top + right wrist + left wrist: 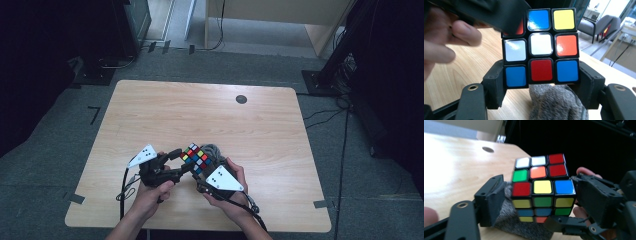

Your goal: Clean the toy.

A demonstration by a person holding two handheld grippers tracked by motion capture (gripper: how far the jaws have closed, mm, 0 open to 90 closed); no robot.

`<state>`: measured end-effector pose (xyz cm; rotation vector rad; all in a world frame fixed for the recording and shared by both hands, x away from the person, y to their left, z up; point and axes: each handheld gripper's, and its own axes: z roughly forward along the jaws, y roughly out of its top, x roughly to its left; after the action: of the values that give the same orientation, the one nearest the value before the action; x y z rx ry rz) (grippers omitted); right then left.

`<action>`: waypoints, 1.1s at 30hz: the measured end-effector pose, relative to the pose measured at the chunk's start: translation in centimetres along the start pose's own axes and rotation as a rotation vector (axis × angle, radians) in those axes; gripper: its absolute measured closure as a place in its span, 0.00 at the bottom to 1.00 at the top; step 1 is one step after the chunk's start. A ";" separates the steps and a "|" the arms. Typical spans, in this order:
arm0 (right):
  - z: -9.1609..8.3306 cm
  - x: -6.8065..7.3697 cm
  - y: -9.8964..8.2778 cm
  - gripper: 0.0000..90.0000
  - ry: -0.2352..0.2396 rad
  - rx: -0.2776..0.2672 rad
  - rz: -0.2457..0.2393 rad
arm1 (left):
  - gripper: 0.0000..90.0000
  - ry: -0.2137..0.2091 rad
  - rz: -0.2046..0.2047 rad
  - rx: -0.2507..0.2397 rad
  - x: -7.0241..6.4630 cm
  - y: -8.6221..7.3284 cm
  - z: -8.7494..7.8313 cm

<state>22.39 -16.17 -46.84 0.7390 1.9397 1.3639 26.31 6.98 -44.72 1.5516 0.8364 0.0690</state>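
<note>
Currently I find the Rubik's cube (196,157) held off the wooden table (150,110) in the lower middle of the high view, between my two grippers. My right gripper (541,77) has its jaws bracketing the bottom layer of the cube in the lower centre of the right gripper view, one jaw against each side of that row; I judge this a firm grip, placed low so the upper layers stay free to turn. My left gripper (529,202) shows one jaw at the lower left of its own view standing just clear of the cube's side, with a gap visible, and its other jaw I cannot separate from the right gripper's black parts at the lower right. I therefore report the left jaws spread and not pressing on the cube, apparently repositioning for a twist of a layer. A grey knitted cloth (556,103) lies on the table directly beneath the cube, presumably as padding should it slip. A dark round hole (241,99) sits in the table's upper right area, well apart from the work.
</note>
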 end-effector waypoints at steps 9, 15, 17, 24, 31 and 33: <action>-0.8 -2.9 0.4 0.38 0.033 0.022 0.139 | 0.21 0.095 0.195 0.025 0.8 -0.3 -0.4; -1.1 -3.8 1.0 0.38 0.115 0.021 0.237 | 0.21 0.233 0.507 0.085 -0.3 -1.9 0.4; -1.1 -3.6 1.2 0.38 0.139 0.032 0.265 | 0.20 0.230 0.564 0.094 -0.8 -2.4 0.7; -0.9 -3.3 1.4 0.38 0.205 0.061 0.340 | 0.20 0.229 0.655 0.117 -1.5 -3.2 1.2; -0.4 -2.7 1.7 0.38 0.295 0.124 0.390 | 0.20 0.235 0.733 0.099 -1.7 -3.5 1.2; -0.3 -2.7 1.6 0.38 0.309 0.139 0.411 | 0.20 0.233 0.756 0.101 -1.8 -3.7 1.2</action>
<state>24.00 -17.86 -44.75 1.0943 2.2234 1.6786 23.91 4.71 -47.42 1.9064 0.3889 0.7759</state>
